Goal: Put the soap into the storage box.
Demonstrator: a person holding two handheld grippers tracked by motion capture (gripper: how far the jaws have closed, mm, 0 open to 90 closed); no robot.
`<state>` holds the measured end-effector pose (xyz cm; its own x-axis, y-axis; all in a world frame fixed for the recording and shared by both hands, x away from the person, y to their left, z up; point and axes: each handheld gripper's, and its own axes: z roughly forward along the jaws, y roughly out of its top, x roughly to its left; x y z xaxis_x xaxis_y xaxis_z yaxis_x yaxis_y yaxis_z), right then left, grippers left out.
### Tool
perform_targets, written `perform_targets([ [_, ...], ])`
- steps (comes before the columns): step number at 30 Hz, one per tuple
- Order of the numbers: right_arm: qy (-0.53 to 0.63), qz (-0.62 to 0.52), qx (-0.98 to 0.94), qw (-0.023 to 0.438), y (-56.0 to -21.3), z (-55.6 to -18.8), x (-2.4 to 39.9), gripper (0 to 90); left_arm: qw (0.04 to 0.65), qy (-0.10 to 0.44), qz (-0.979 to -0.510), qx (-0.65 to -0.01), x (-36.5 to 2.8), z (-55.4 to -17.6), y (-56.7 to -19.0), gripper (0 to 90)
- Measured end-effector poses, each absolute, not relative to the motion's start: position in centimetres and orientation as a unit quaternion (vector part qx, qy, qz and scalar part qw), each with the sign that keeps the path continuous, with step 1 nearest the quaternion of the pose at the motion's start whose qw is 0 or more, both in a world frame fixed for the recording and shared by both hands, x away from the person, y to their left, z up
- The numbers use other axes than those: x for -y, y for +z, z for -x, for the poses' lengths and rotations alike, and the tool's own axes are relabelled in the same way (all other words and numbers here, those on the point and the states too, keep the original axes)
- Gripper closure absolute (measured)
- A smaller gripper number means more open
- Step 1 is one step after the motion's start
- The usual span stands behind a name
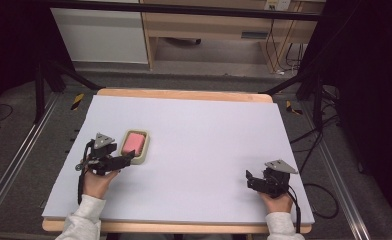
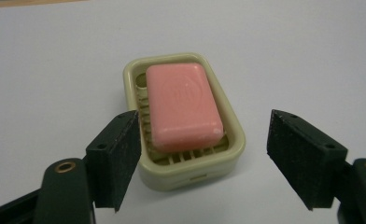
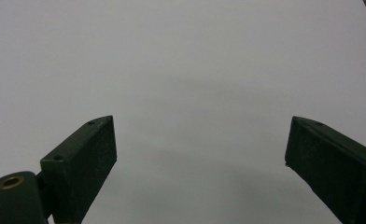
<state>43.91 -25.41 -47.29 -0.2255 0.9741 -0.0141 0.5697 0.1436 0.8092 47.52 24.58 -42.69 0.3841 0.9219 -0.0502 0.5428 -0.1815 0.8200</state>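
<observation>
We see the left gripper (image 1: 129, 159) low at the left side of the table (image 1: 204, 130), jaws pointed at the soap dish (image 1: 135, 146) just ahead of it. In the left gripper view its jaws stand apart with nothing gripped; the dish (image 2: 190, 175) sits just beyond and between the two black pads (image 2: 120, 158), whose left one overlaps the dish's near left corner in that view, contact we cannot tell. The pink soap (image 2: 183, 107) lies flat inside the cream dish on its slatted floor, a round mark stamped on top, and the bar sits slightly turned against the dish's long axis. From the high view we put the soap (image 1: 133, 143) and dish on the left half of the white sheet, nearer the person's edge than the far one.

The right gripper (image 1: 250, 178) rests at the right near edge, well apart from the dish, held in the person's hand. In the right gripper view its jaws are wide apart and hold nothing, bare white table (image 3: 186, 70) ahead of them
</observation>
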Motion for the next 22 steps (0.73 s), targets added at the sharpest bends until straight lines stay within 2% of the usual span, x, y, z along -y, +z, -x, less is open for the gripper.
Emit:
perform_targets([
  [10,0.346,-0.558,-0.696,0.29,-47.5,-43.9,25.9,9.0,0.392,0.248,-0.734,-0.496,-27.3,-45.1,-44.9,23.4],
  [22,0.342,-0.559,-0.697,0.29,-47.6,-43.9,25.9,9.0,0.36,0.248,-0.741,-0.509,-28.1,-45.2,-46.5,21.9],
])
